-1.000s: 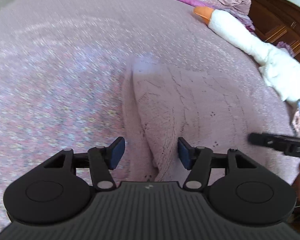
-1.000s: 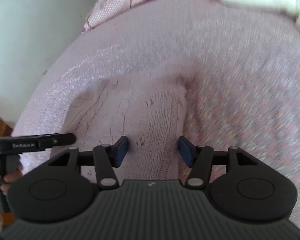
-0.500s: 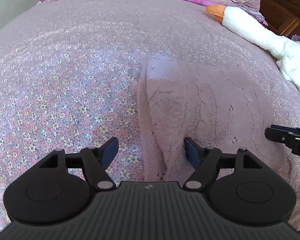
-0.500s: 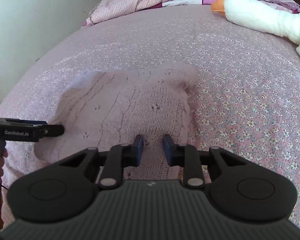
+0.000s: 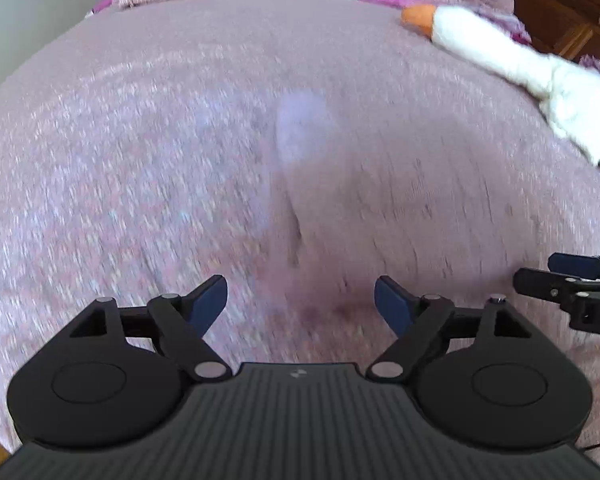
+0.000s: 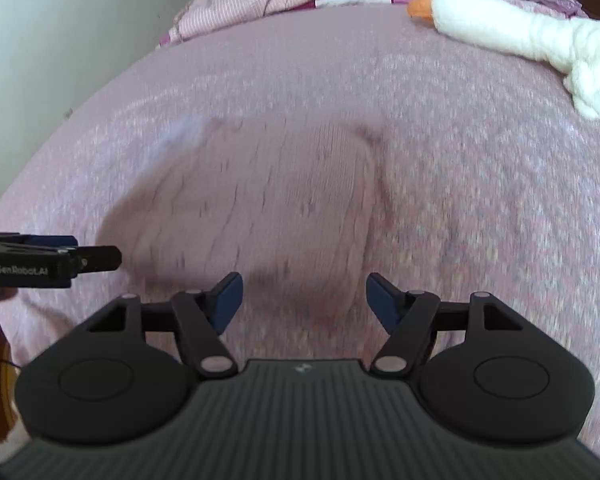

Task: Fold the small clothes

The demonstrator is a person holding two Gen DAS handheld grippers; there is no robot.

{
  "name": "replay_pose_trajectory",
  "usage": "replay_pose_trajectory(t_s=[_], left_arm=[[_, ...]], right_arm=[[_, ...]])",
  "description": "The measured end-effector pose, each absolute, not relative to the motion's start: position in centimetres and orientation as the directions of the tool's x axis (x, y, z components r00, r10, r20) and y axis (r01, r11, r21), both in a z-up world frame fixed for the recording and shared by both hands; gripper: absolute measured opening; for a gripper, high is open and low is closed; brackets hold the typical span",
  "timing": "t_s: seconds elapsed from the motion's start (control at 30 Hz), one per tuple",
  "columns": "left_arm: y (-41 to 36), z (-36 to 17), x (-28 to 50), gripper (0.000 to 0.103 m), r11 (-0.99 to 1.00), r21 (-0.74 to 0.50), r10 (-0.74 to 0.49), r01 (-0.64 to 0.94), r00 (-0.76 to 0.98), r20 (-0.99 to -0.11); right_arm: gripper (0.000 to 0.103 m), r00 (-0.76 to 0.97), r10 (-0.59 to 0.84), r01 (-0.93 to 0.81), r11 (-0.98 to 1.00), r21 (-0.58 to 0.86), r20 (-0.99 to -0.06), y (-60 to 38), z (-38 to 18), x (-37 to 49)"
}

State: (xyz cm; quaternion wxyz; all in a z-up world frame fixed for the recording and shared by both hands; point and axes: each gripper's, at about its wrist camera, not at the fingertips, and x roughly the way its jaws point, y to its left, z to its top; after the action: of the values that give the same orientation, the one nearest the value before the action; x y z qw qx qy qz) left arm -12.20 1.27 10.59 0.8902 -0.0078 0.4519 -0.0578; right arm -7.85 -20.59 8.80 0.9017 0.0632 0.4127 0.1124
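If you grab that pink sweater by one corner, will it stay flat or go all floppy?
Probably floppy: the sweater is soft knit, lying limp on the bed, so it would likely droop. It looks light, too. The knit probably won't slip from the pads.

The left gripper hangs with its jaws spread wide. The right gripper is likewise agape, gripping nothing.

The pale pink cable-knit garment looks soft and ribbed, lying on a matt pink floral cotton bedspread. The white plush goose with an orange beak is fluffy, and the dark brown wooden headboard has a slight sheen. Both matt black plastic grippers carry blue rubbery pads and small silvery metal pivots.
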Motion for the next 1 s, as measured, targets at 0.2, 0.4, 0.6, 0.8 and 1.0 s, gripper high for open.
replay_pose_trajectory(t_s=[0.2, 0.4, 0.6, 0.8, 1.0], left_arm=[[-0.6, 7.5, -12.9, 0.086, 0.997, -0.030, -0.065, 0.075, 0.537, -0.841], [-2.5, 5.0, -12.9, 0.087, 0.997, 0.047, 0.009, 0.058, 0.529, -0.849], [-2.9, 4.5, -13.1, 0.092, 0.998, 0.049, 0.024, 0.033, 0.533, -0.846], [-2.4, 4.3, -12.7, 0.095, 0.999, 0.036, 0.022, 0.016, 0.526, -0.850], [-2.4, 4.2, -12.6, 0.097, 0.999, 0.038, 0.027, 0.012, 0.524, -0.851]], right_arm=[[0.074, 0.619, 0.193, -0.114, 0.981, 0.155, -0.761, -19.5, 6.3, -9.4], [0.074, 0.612, 0.163, -0.085, 0.986, 0.140, -0.774, -19.0, 4.5, -9.7], [0.082, 0.620, 0.161, -0.101, 0.987, 0.125, -0.768, -18.6, 4.0, -9.8], [0.085, 0.625, 0.157, -0.105, 0.988, 0.118, -0.765, -18.0, 3.9, -9.8], [0.086, 0.629, 0.155, -0.105, 0.988, 0.115, -0.762, -18.1, 3.8, -9.8]])
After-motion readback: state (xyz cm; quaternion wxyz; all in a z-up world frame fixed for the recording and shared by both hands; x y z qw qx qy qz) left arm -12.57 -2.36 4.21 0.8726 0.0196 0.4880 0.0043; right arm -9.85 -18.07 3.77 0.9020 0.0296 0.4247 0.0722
